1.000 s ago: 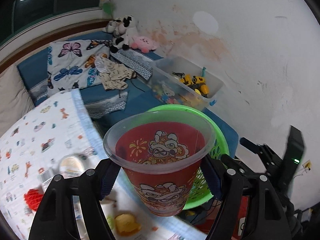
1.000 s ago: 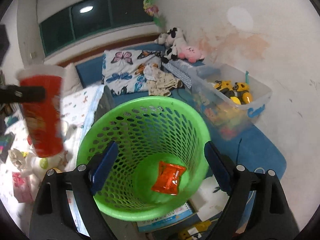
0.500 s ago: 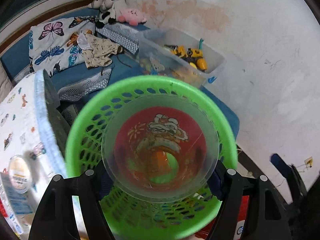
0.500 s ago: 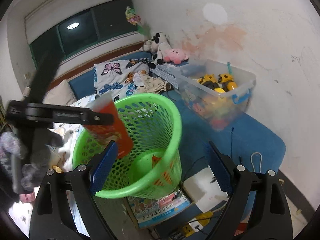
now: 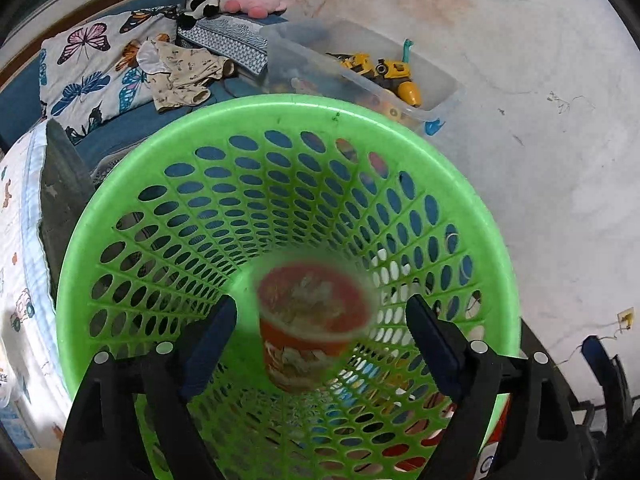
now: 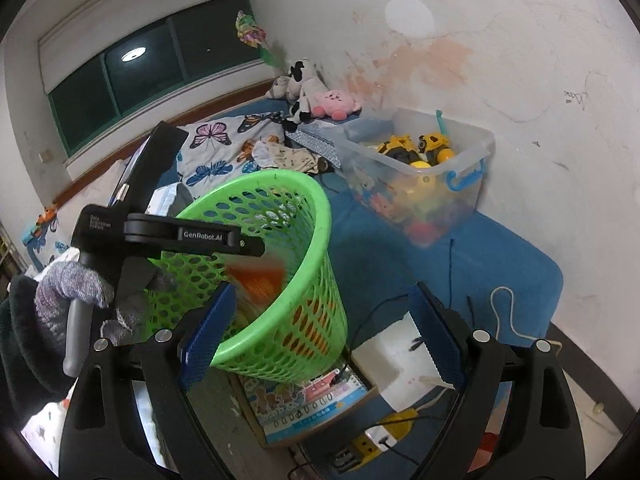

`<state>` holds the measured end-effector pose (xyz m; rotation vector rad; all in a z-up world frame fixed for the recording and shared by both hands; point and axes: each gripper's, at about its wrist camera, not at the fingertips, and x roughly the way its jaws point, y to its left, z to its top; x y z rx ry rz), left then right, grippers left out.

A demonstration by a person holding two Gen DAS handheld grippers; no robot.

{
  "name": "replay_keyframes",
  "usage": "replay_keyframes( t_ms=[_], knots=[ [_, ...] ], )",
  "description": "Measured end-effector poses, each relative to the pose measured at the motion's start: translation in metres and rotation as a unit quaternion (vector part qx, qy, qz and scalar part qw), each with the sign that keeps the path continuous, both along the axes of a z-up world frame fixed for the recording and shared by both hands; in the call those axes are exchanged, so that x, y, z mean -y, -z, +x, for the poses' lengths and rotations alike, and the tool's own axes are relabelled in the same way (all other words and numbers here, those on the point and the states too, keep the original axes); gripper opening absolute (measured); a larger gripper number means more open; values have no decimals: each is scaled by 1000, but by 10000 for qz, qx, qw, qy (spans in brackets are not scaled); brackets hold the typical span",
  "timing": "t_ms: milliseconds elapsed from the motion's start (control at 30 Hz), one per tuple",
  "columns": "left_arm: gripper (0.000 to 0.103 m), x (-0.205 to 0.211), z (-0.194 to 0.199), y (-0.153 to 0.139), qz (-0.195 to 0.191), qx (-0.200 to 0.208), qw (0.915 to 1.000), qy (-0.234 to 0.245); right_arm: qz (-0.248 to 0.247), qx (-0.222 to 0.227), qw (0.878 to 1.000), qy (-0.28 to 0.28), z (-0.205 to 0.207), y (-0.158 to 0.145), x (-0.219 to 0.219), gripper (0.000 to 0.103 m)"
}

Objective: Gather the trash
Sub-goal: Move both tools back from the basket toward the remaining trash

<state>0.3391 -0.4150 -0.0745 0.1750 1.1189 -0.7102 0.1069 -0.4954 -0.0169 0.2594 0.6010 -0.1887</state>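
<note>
One green basket [image 5: 280, 120] fills the left wrist view, its rim wide and unobstructed. One red cup [image 5: 312, 320] – blurred – sits inside it, apart from both blue pads. Left gripper [image 5: 320, 344] and right gripper [image 6: 320, 340] both gape wide, gripping nothing.

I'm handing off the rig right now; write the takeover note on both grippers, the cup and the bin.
Left gripper: open, empty, over the green bin.
Right gripper: open, empty, held off beside the bin.
Cup: blurred, inside the bin, clear of both fingers; whether it has landed can't be told.
Done: cup released into the bin.
Left: lift the left gripper out and go for the next piece of trash; none is clearly in view here.
</note>
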Motion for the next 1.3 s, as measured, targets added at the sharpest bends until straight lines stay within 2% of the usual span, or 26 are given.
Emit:
replay_keyframes(
  t_ms=[133, 233, 367, 533, 733, 833, 1100, 1300],
  knots=[
    [84, -8, -2, -15, -161, 77, 9998, -54, -135, 52, 9999, -27, -5, -2, -9, 87],
    [84, -22, -8, -35, -267, 192, 9993, -193, -54, 94, 9999, -83, -8, -3, -13, 87],
    [84, -48, -24, -67, -303, 559, 9975, -312, 23, 136, 9997, -211, -13, -8, -26, 87],
    [84, -90, -48, -108, -431, 955, 9935, -452, -20, 224, 9988, -433, -20, -20, -49, 87],
    [84, -155, -85, -144, -510, 1415, 9866, -637, -62, 224, 9963, -822, -27, -30, -85, 87],
    [84, -186, -98, -157, -586, 1512, 9834, -809, -49, 207, 9941, -1065, -25, -33, -106, 87],
    [84, -285, -129, -164, -512, 1755, 9741, -1331, -51, 81, 9852, -1714, -9, -32, -166, 87],
    [84, -347, -141, -150, -532, 1632, 9688, -1785, -30, -32, 9783, -2072, 8, -28, -203, 86]
  ],
)
